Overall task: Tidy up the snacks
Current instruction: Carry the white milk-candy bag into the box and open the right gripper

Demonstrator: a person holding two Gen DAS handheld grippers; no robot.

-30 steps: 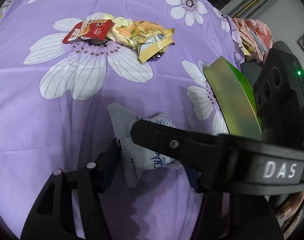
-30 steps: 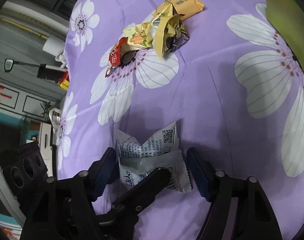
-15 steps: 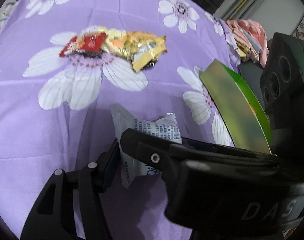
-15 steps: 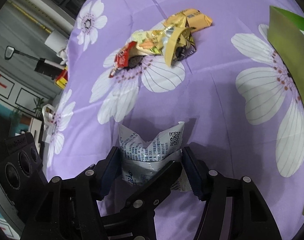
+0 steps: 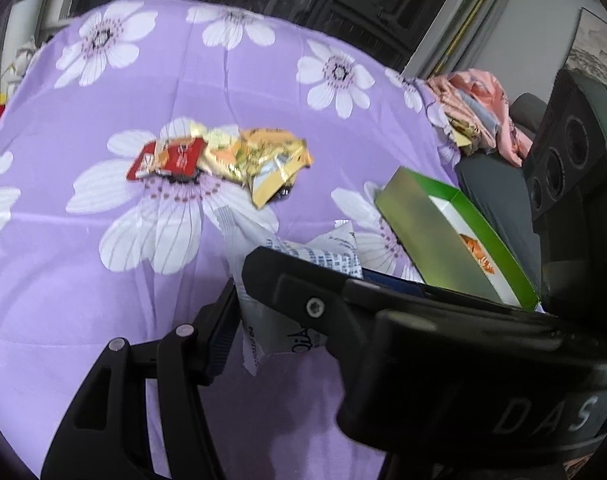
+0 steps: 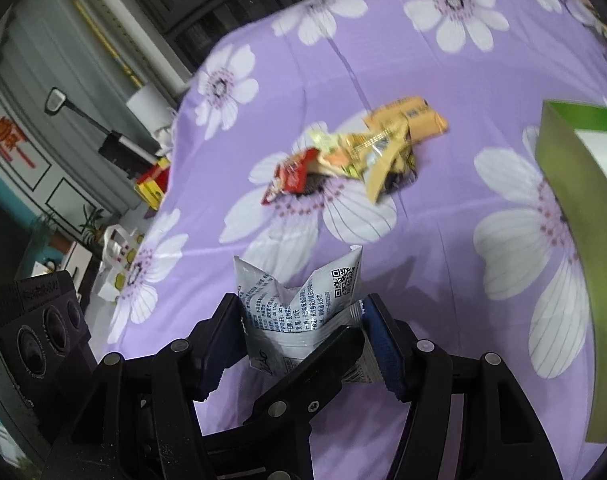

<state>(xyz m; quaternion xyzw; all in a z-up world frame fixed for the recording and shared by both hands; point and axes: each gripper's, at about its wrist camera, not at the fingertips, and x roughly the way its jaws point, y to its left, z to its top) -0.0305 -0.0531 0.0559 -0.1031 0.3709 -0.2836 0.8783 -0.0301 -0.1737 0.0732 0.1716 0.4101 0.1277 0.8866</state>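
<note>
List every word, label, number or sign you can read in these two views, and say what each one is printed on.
"DAS" in white letters: on the black body of the right gripper, seen in the left wrist view.
"QiAo" (uncertain, partly hidden): on the white foil snack packet.
QR code and fine print on that packet: too small to read.
Red snack wrapper and yellow snack wrappers: blurred, unreadable.
Green cardboard box: no legible text.
</note>
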